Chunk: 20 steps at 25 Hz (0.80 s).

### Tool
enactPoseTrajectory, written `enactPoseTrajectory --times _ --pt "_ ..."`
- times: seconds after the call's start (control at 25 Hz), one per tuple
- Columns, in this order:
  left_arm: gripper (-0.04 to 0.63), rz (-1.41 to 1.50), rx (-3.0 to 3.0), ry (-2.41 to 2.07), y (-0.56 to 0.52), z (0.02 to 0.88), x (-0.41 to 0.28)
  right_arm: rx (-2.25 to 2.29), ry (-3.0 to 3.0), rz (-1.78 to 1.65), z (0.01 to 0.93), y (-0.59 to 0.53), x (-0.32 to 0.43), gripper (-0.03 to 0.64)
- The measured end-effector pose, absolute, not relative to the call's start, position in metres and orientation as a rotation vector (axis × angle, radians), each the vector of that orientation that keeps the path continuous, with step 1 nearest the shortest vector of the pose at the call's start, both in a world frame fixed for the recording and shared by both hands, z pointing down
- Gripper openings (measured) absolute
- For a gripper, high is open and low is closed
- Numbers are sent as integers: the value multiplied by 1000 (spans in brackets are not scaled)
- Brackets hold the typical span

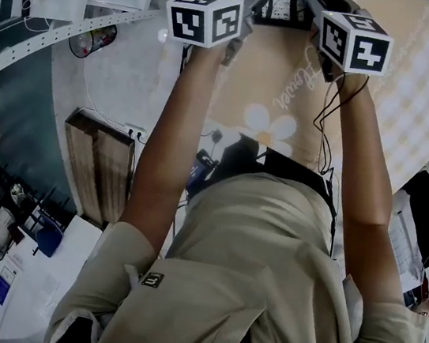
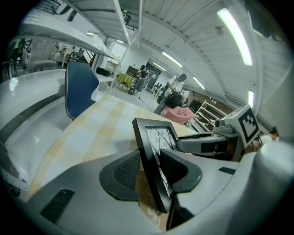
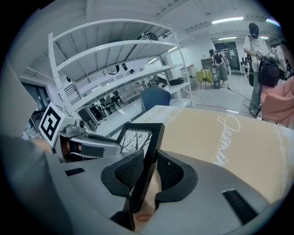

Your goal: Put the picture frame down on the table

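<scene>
Clamped from both sides: picture frame (image 2: 155,137) upright between the two claws, over the table (image 1: 418,93) at the end of outstretched arms (image 1: 172,144); black moulding, bare-branch print under the glass.

In the left gripper view: left gripper (image 2: 154,173) closed down to the thickness of the moulding; one ribbed pad on the front, the other on the back; nothing else between them.

In the right gripper view: right gripper (image 3: 148,172) likewise narrowed onto the opposite side of the frame; pads pressed to both faces; frame leaning a little to the right there.

Set facing each other across the frame, marker cubes (image 1: 205,17) outward.

Lower edge of the frame hidden behind the jaws; touching the table or clear of it — cannot tell.

Table top beige and checked, with script lettering and a white daisy (image 1: 269,127).

Beyond the table, a blue chair (image 2: 80,89); white shelving (image 3: 115,46) along one side; people (image 3: 257,55) standing well off down the hall; something pink (image 2: 177,114) past the frame — too small to name.
</scene>
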<state>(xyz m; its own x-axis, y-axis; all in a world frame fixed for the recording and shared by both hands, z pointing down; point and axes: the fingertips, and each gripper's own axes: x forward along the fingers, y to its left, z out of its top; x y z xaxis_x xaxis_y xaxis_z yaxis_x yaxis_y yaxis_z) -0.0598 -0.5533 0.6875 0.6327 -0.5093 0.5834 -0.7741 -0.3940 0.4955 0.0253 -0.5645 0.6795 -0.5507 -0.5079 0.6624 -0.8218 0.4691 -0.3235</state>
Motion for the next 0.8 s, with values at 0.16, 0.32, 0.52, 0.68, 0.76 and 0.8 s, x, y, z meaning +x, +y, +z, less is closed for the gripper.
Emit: enactPoseTrajectory --times 0.16,0.32,0.52,0.68,0.76,0.8 --pt "143 452 2069 -1016 -554 691 -61 1097 -2229 828 683 -565 24 89" --pt "147 472 2063 -1038 -555 694 -62 1097 -2222 786 685 -566 22 90" --pt "152 518 2059 -1072 -552 697 -65 1089 -2200 684 688 -567 19 91" --pt "115 587 2082 -1116 -550 699 -71 1090 -2143 581 698 -568 18 91" --pt "106 590 2089 -1116 -548 697 -72 1099 -2127 553 701 -568 19 92" --pt "103 585 2092 -1113 -548 696 -73 1105 -2123 544 701 -568 19 91"
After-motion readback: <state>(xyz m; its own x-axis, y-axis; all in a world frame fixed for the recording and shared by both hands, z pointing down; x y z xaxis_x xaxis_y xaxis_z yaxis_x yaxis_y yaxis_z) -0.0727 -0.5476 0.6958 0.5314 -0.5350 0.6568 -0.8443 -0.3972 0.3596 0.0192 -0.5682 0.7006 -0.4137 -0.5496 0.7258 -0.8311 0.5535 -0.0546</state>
